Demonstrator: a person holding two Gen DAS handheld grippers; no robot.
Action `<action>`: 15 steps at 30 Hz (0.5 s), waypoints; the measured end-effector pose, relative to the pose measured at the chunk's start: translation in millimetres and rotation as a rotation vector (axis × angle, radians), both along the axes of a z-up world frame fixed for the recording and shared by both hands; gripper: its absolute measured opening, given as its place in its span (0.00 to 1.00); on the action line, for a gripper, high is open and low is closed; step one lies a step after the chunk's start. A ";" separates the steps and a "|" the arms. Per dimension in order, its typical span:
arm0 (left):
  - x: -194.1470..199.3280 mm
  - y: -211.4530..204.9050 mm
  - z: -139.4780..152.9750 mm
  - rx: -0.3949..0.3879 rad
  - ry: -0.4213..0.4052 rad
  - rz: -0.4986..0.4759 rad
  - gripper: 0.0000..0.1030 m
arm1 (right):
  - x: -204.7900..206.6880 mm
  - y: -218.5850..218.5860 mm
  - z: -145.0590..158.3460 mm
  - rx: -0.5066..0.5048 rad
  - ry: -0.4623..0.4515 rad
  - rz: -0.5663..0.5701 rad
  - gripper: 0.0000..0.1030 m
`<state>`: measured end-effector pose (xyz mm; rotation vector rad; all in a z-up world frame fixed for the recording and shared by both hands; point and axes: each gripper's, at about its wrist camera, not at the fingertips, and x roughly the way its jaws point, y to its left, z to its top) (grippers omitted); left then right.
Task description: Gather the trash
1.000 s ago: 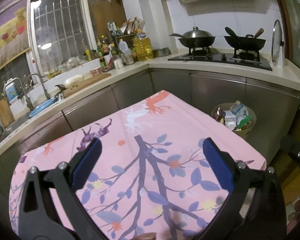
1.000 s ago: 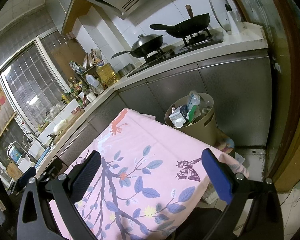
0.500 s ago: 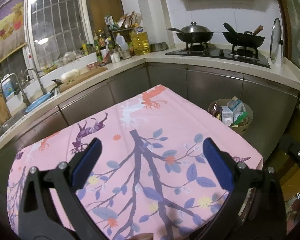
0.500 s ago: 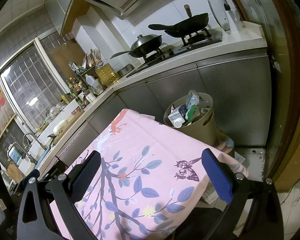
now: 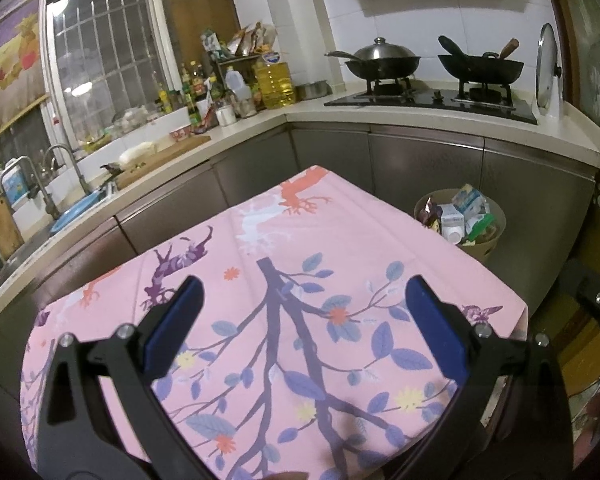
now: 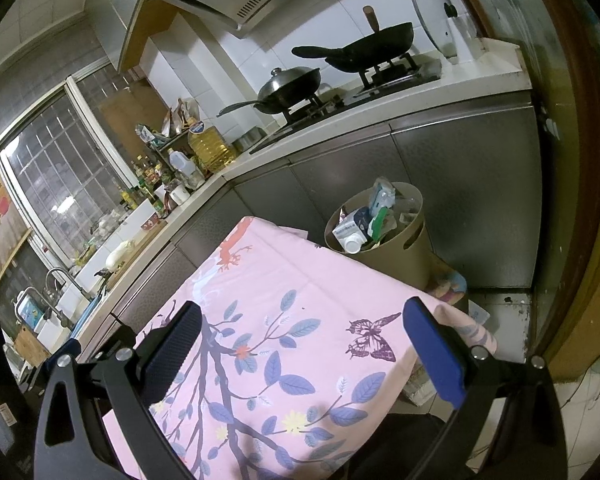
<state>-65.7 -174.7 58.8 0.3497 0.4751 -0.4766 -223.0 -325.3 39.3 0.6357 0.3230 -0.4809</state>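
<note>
**Both tools spread wide above the pink cloth**

Your left tool (image 5: 302,316) is spread wide with nothing between its blue pads, held above the worktop (image 5: 340,248), which wears a pink cloth printed with branches, leaves and a butterfly. Your right tool (image 6: 300,340) is equally wide and empty, over the cloth's right part near the butterfly.

No writing on the cartons or bottles is legible from either view.

The trash sits in a beige bin (image 5: 488,242) on the floor just past the worktop's far right corner: cartons, a white bottle and wrappers piled up to and above its rim (image 6: 414,204). The bin stands against grey cabinet doors below the stove (image 5: 432,98), which carries two woks. A glass lid (image 5: 546,68) leans upright at the counter's right end. Bottles and an oil jug (image 5: 274,82) crowd the corner, and a sink (image 5: 56,216) lies to the left under the barred window.
</note>
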 end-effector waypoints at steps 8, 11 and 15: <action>-1.2 -2.4 -0.1 0.013 -0.008 -0.008 0.94 | -0.3 1.8 -0.5 -0.001 0.000 -0.001 0.94; -1.3 -3.4 0.1 0.011 -0.007 -0.006 0.94 | -0.5 1.5 -0.3 0.000 0.000 0.000 0.94; -1.4 -4.2 0.2 0.011 -0.006 -0.005 0.94 | -0.7 0.7 0.1 0.001 0.000 -0.001 0.94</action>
